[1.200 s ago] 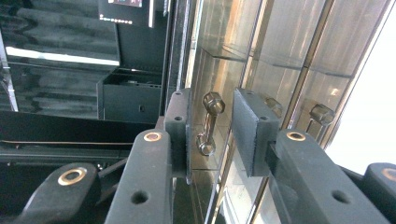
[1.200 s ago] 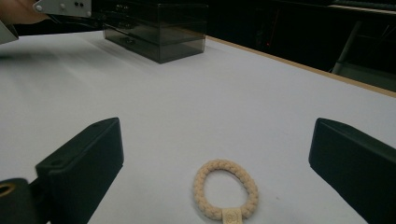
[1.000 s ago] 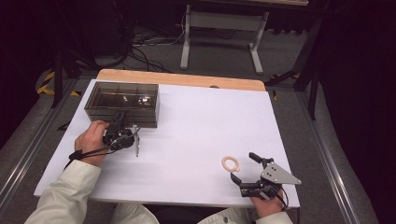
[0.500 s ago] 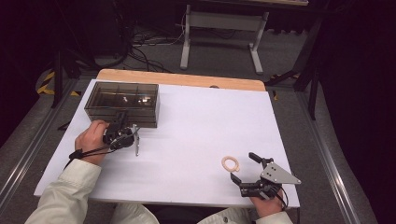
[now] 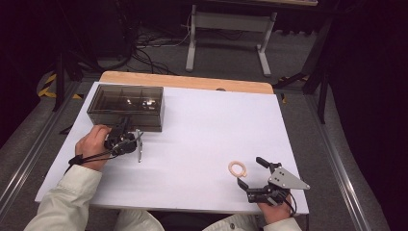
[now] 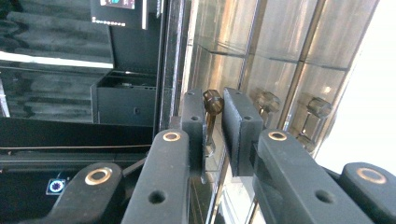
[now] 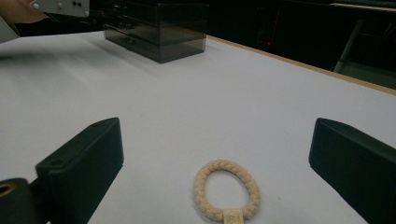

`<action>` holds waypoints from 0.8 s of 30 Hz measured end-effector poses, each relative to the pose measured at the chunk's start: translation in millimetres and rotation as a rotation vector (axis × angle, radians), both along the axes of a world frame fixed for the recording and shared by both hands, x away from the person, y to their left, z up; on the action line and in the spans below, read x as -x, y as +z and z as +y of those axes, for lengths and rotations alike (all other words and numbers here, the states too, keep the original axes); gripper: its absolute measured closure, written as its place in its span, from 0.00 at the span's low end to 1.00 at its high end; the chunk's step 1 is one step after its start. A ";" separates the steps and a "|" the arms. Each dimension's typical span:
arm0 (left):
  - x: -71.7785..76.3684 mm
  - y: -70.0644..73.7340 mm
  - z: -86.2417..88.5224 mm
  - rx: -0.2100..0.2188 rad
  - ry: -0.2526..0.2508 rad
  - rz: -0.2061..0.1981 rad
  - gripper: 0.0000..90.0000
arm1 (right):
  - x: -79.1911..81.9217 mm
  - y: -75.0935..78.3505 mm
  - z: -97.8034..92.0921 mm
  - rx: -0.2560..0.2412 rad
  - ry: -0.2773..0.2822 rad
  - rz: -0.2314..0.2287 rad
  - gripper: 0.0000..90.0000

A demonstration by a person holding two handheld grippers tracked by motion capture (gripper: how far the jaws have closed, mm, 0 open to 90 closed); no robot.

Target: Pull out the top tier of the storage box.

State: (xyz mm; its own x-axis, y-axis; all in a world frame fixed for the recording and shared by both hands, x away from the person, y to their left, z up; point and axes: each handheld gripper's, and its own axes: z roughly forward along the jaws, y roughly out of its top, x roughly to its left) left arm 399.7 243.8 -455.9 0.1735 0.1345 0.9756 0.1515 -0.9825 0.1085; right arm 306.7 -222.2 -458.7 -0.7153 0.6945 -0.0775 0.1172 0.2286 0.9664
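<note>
A smoky clear drawer box [image 5: 126, 103] stands at the far left of the white table [image 5: 207, 125]. My left gripper [image 5: 125, 131] is pressed up to its front. In the left gripper view the left gripper [image 6: 214, 114] is shut on a small brass drawer knob [image 6: 213, 97], and two more knobs show to its right. A beige braided ring [image 5: 237, 168] lies flat near the front right. My right gripper [image 5: 251, 172] stands open around it; the ring [image 7: 226, 189] lies between the wide-apart jaws of the right gripper [image 7: 219, 140], touching neither.
The drawer box [image 7: 159, 28] appears far off in the right gripper view, with the left gripper's grey plate [image 7: 58, 7] beside it. A wooden strip [image 5: 187, 82] runs along the table's far edge. Beyond it are a metal stand [image 5: 231, 29] and floor cables.
</note>
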 end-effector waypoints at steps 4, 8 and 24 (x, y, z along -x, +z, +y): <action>5.6 2.0 0.8 0.005 -0.004 0.012 0.88 | 0.2 0.1 0.0 -0.001 0.000 0.001 0.04; 11.2 4.7 2.2 0.014 -0.015 0.033 0.88 | -0.1 0.1 -0.2 0.001 0.000 -0.001 0.04; 27.0 13.3 5.3 0.027 -0.034 0.081 0.88 | 0.3 0.4 0.0 0.006 0.001 -0.003 0.04</action>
State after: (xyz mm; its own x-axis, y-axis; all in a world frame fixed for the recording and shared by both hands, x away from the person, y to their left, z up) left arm 372.7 249.1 -442.6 0.2568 0.1528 0.9543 0.1275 -0.9842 0.1232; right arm 306.4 -222.3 -458.3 -0.7157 0.6933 -0.0838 0.1138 0.2342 0.9655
